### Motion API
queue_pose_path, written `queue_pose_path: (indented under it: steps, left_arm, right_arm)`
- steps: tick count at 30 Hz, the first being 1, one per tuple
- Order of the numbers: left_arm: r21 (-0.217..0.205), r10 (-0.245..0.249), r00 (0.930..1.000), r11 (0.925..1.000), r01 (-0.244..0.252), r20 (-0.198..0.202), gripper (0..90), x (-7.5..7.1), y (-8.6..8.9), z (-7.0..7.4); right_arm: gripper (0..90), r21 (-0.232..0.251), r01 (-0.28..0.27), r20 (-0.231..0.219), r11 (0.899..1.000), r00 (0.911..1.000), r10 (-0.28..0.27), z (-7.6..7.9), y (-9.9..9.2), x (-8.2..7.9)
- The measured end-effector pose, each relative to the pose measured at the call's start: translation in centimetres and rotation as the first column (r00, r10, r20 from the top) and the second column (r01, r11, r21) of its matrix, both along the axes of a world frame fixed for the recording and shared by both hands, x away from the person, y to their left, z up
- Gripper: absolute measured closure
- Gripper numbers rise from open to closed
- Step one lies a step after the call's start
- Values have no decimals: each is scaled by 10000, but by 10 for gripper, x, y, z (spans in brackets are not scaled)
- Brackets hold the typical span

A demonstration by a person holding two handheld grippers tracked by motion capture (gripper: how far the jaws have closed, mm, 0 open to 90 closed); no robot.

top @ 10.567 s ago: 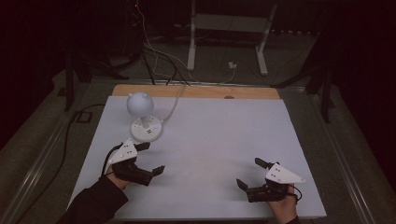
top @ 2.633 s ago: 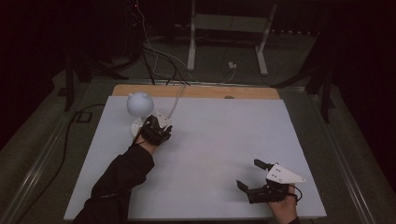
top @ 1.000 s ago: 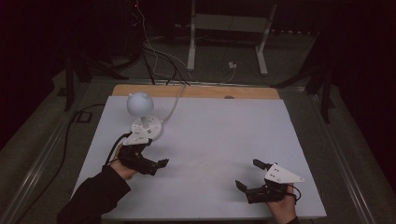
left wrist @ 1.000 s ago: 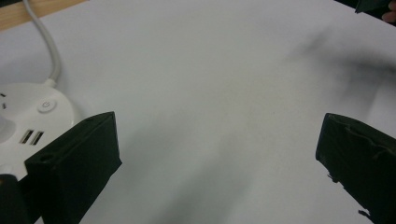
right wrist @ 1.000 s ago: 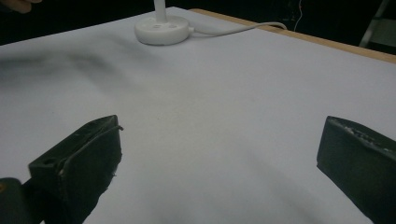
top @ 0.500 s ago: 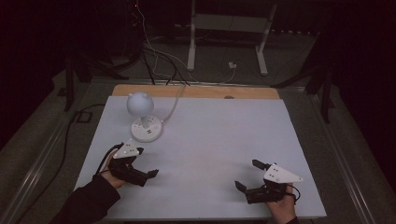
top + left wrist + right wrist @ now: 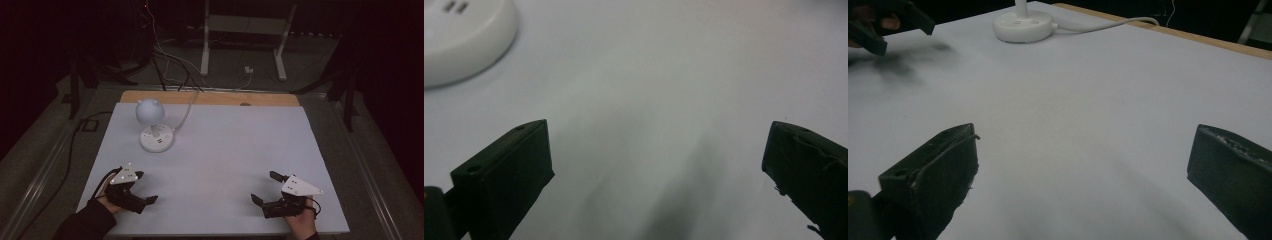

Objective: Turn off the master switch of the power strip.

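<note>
Heads up, the room is really dark, so everything past the bench (image 7: 225, 150) edges is mostly murk: you can make out some cables and a pale metal frame (image 7: 245, 30) on the floor behind, not much else. Your forearms are cut off at the bottom of the high view, and the left sleeve just blends into the black.

Your left gripper (image 7: 142, 187) sits low at the near-left corner of the bench, hand wrapped around it, grey plate on top, jaws spread wide with nothing between them. In the left gripper view (image 7: 654, 165) the two black jaws stand far apart over bare white surface. The lamp's base (image 7: 459, 35) is cropped at the top-left corner there, so you only get a slice of it.

Your right gripper (image 7: 265, 187) rests at the near-right corner, jaws also wide apart and holding nothing. Its own view (image 7: 1083, 165) shows blocky matte black jaws, the right one with a rough, ridged edge.

The lamp (image 7: 152, 125) stands at the far-left part of the bench, well apart from both grippers. It's a smooth white ball head on a round, flat white base with little sockets, and a pale cord (image 7: 185, 112) curves off the back edge. The bench top is a plain matte white sheet over a wooden strip at the far side.
</note>
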State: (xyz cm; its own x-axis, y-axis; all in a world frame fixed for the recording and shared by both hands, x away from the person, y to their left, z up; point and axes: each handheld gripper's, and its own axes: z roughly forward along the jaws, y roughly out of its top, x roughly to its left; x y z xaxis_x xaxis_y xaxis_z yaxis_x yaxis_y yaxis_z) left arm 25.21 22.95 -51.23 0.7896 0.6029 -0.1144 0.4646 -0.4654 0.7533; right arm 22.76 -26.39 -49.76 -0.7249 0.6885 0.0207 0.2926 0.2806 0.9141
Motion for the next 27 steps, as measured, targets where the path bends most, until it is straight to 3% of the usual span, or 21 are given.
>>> queue_pose_path:
  steps: [4,13,20,27]
  left_arm:
    - [69,123,9999,9999,-123,-57,4,-4,6,-6]
    - [-547,505,9977,9971,-530,-459,5,-2,12,-7]
    - [-47,692,9958,9976,-696,-600,5,-1,5,-8]
    - [-76,584,9971,9982,-588,-479,5,-2,5,-7]
  right_arm:
    - [0,-5,-12,12,10000,10000,12,0,0,0]
    - [0,-76,-59,4,10000,10000,59,0,0,-1]
    - [0,-114,-99,25,9999,9999,99,1,1,0]
    - [0,-130,-103,54,9999,9999,104,1,2,0]
